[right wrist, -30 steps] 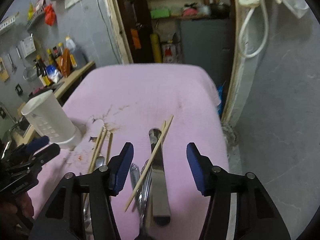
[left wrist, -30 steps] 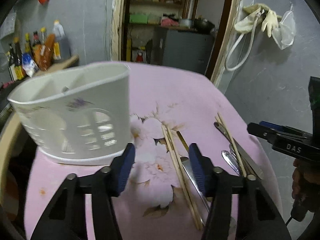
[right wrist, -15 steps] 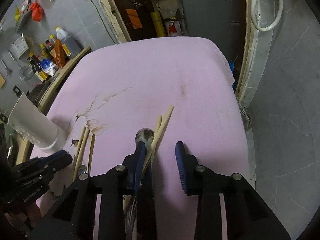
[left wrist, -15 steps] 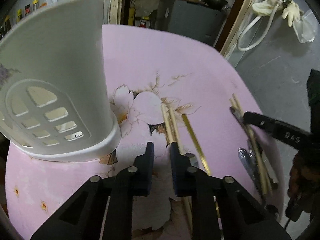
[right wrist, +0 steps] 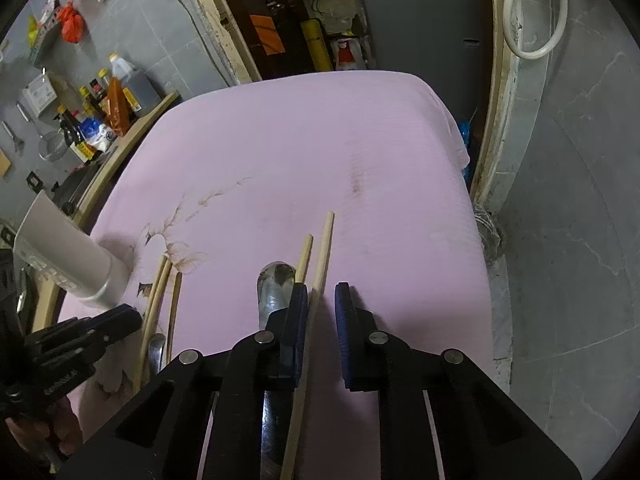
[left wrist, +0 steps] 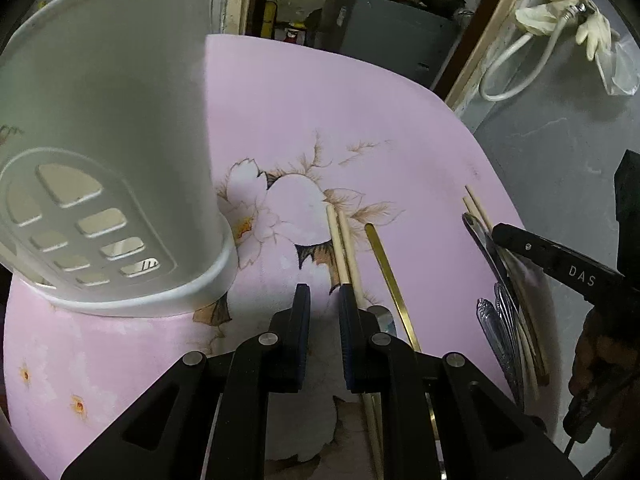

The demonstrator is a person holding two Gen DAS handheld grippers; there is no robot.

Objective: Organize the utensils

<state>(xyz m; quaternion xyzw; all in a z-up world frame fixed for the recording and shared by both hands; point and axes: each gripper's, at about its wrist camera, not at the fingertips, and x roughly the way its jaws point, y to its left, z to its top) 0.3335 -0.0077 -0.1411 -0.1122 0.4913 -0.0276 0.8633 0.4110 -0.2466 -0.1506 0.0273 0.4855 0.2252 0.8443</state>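
Note:
A white slotted utensil holder (left wrist: 112, 160) stands on the pink flowered tablecloth (left wrist: 320, 120) at the left. My left gripper (left wrist: 324, 300) hovers low beside it, its jaws a narrow gap apart with only cloth showing between them. A pair of wooden chopsticks (left wrist: 340, 240) runs under its right finger, and a gold flat handle (left wrist: 384, 264) lies just to the right. My right gripper (right wrist: 322, 300) is closing around one wooden chopstick (right wrist: 324, 248), which rests against the left pad only. A second chopstick (right wrist: 305, 252) and a steel spoon (right wrist: 276, 284) lie just left of it.
More steel cutlery (left wrist: 500, 320) is piled under the right gripper's arm. Sauce bottles (right wrist: 100, 112) stand on a ledge beyond the table's left side. The cloth's right edge (right wrist: 476, 240) drops off beside a grey wall with a white hose (right wrist: 532, 12).
Both grippers have come down toward the table and their jaws have narrowed from wide apart. The right jaws now straddle one chopstick. The holder fills more of the left view.

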